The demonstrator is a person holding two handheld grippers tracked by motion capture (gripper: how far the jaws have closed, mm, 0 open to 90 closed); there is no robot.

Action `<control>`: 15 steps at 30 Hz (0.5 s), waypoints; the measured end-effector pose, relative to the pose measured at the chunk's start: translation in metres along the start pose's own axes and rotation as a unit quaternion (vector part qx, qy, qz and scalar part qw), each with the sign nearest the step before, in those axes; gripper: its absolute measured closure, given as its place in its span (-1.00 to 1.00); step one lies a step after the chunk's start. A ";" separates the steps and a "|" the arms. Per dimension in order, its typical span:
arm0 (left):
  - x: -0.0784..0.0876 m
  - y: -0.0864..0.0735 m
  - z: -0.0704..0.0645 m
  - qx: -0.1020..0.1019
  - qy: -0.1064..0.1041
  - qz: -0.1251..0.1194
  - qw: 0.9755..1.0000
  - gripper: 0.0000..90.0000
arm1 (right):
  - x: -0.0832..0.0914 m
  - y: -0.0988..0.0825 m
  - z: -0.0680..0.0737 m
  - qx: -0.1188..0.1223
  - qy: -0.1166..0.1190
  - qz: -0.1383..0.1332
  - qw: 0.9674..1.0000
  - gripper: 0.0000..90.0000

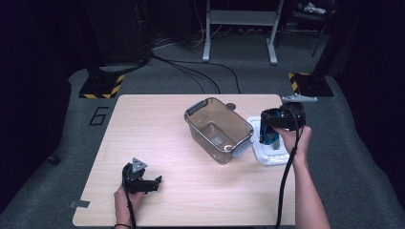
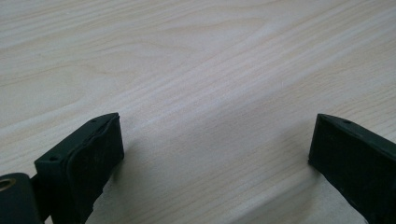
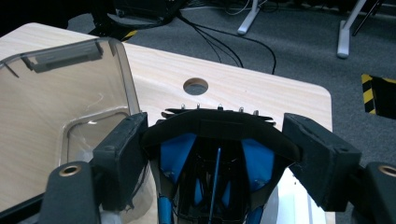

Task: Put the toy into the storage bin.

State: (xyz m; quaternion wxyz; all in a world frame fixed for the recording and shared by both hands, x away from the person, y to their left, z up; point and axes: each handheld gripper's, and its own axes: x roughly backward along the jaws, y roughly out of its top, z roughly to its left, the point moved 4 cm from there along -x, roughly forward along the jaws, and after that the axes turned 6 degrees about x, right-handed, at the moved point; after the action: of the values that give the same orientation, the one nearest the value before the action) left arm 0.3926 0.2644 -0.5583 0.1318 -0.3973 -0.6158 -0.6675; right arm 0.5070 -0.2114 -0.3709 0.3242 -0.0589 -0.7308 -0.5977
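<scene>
High view: the right gripper (image 1: 273, 136) holds a black-and-blue device (image 1: 271, 137) over the white lid (image 1: 267, 156), beside the clear container (image 1: 218, 130).

Left gripper view: the left gripper (image 2: 215, 144) has its jaws wide over the bare bench (image 2: 196, 60).

Right gripper view: jaws clamp the device's black rim.

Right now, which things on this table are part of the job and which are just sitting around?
In the job:
black and blue device, held by right gripper
clear plastic bin
white lid

Lying about:
idle left gripper
floor cables
</scene>
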 end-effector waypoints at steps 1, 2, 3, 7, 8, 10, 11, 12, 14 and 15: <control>0.000 0.000 0.000 0.000 0.000 0.000 1.000 -0.93 | 0.000 0.002 0.000 0.001 -0.001 0.000 1.000 -0.46; 0.000 0.000 0.000 0.000 0.000 0.000 1.000 -0.93 | 0.000 0.003 0.000 0.003 -0.002 -0.002 1.000 -0.46; 0.000 0.000 0.000 0.000 0.000 0.000 1.000 -0.93 | -0.001 0.005 0.000 0.004 -0.004 -0.002 1.000 -0.46; 0.000 0.000 0.000 0.000 0.000 0.000 1.000 -0.93 | -0.001 0.010 0.000 0.007 -0.006 -0.003 1.000 -0.46; 0.000 0.000 0.000 0.000 0.000 0.000 1.000 -0.93 | -0.002 0.012 0.000 0.010 -0.007 -0.004 1.000 -0.46; 0.000 0.000 0.000 0.000 0.000 0.000 1.000 -0.93 | -0.002 0.015 -0.001 0.011 -0.008 -0.007 1.000 -0.46; 0.000 0.000 0.000 0.000 0.000 0.000 1.000 -0.93 | -0.001 0.018 0.000 0.011 -0.010 -0.010 1.000 -0.46; 0.000 0.000 0.000 0.000 0.000 0.000 1.000 -0.93 | -0.001 0.018 0.000 0.011 -0.010 -0.010 1.000 -0.46; 0.000 0.000 0.000 0.000 0.000 0.000 1.000 -0.93 | -0.002 0.021 0.000 0.015 -0.012 -0.011 1.000 -0.46; 0.000 0.000 0.000 0.000 0.000 0.000 1.000 -0.93 | -0.002 0.022 0.000 0.017 -0.014 -0.012 1.000 -0.46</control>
State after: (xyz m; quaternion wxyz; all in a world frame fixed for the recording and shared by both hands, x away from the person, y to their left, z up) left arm 0.3926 0.2644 -0.5582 0.1318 -0.3974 -0.6157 -0.6676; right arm 0.5189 -0.2048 -0.3533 0.3074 -0.0528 -0.7459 -0.5886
